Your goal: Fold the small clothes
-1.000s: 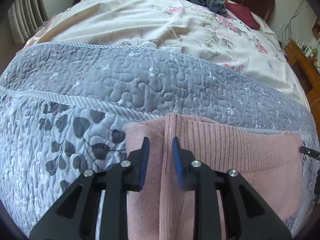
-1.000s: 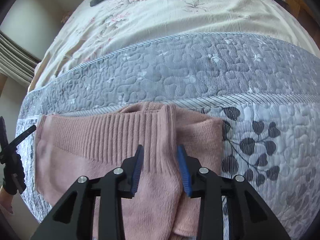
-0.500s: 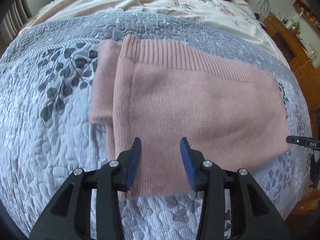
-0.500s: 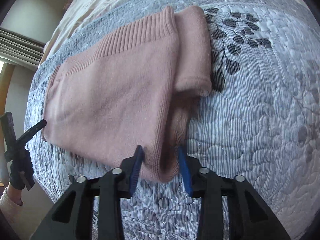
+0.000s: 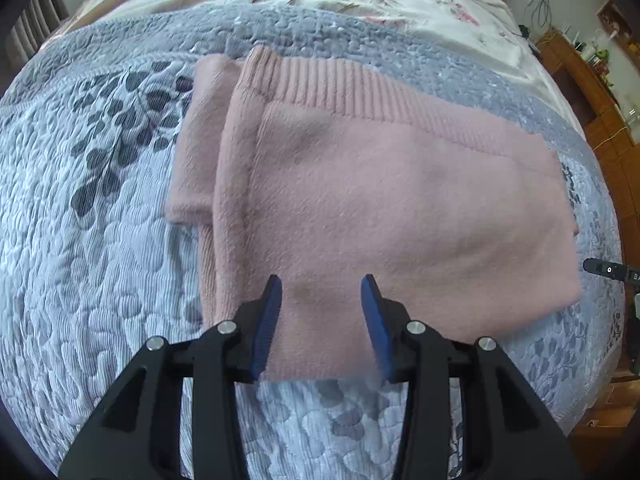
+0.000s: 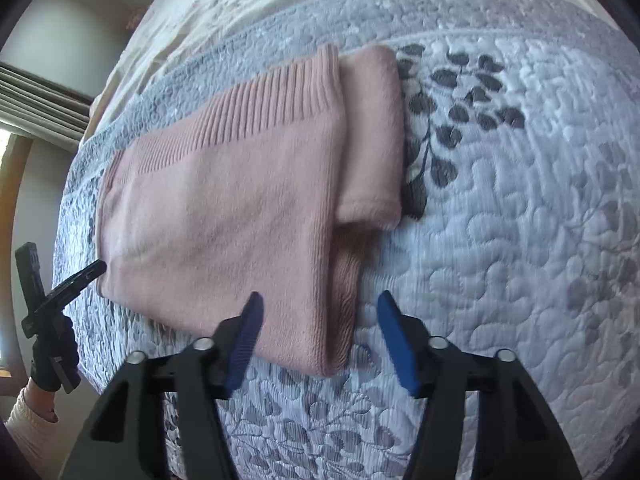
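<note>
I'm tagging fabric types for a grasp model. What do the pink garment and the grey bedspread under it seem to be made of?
Pink garment: seemingly a soft knit, wool or acrylic; matte, slightly fuzzy, with a ribbed band along its far edge. Which fibre cannot be told.

Grey bedspread: looks like quilted woven cloth, perhaps cotton or polyester; stitched puffy cells, printed dark leaves and a faint sheen.

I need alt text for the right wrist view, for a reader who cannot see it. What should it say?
A folded pink knit sweater lies flat on a grey quilted bedspread with a leaf print, one sleeve tucked along its right edge. The right tool is open just above the sweater's near corner, holding nothing.
</note>
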### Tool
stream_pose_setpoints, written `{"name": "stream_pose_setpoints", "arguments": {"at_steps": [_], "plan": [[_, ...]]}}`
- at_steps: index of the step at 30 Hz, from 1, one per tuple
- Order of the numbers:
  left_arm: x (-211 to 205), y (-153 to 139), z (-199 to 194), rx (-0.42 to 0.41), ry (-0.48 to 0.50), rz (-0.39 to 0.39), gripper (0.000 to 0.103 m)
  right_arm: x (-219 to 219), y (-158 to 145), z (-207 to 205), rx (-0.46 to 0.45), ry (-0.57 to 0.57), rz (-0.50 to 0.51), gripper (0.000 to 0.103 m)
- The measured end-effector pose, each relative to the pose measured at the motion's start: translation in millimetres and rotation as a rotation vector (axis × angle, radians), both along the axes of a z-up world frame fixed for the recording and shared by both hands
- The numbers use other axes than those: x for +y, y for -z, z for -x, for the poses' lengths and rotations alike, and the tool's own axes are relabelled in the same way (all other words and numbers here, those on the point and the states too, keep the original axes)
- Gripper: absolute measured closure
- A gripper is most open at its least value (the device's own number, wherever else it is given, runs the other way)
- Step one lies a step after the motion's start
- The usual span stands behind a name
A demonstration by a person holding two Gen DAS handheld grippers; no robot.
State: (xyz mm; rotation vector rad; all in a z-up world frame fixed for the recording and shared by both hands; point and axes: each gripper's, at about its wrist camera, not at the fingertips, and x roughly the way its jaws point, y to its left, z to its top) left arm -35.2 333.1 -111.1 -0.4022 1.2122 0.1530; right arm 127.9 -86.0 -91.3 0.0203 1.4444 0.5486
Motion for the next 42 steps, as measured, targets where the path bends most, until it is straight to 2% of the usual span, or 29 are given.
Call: {"name": "stream_pose_setpoints", "arguments": {"at_steps": [3, 7, 12, 15, 17, 22, 25, 36, 39, 42], "plan": [[-9, -9, -14, -0.032, 0.019, 0.011, 0.057, -4, -1, -21, 0.008, 0.024, -0.022, 0.034], [-20, -9, -38, -0.048, 0.04, 0.024, 0.057, -6, 14, -48, 0.044, 0.057, -0.05, 0.033], [-25, 7, -57, -0.022, 0.049, 0.037, 0.057, -8, 44, -70, 0.138, 0.111, -0.137, 0.032], [-20, 18, -64, -0.004, 0.038, 0.049, 0.057, -5, 54, -75, 0.159, 0.111, -0.201, 0.032], [-17, 22, -66, -0.004, 0.03, 0.064, 0.057, 0, 56, -78, 0.156, 0.097, -0.227, 0.035], [-13, 28, -69, 0.001, 0.037, 0.074, 0.056, 8, 62, -83, 0.147, 0.086, -0.235, 0.069], [-14, 30, -69, 0.001, 0.052, 0.066, 0.055, 3, 65, -82, 0.146, 0.087, -0.251, 0.073], [-13, 35, -71, -0.01, 0.043, 0.084, 0.055, -2, 66, -78, 0.149, 0.11, -0.248, 0.074], [-10, 33, -70, -0.01, 0.035, 0.101, 0.055, 2, 54, -76, 0.144, 0.11, -0.257, 0.08], [-8, 27, -68, -0.012, 0.028, 0.115, 0.055, 14, 28, -71, 0.126, 0.076, -0.286, 0.082]]}}
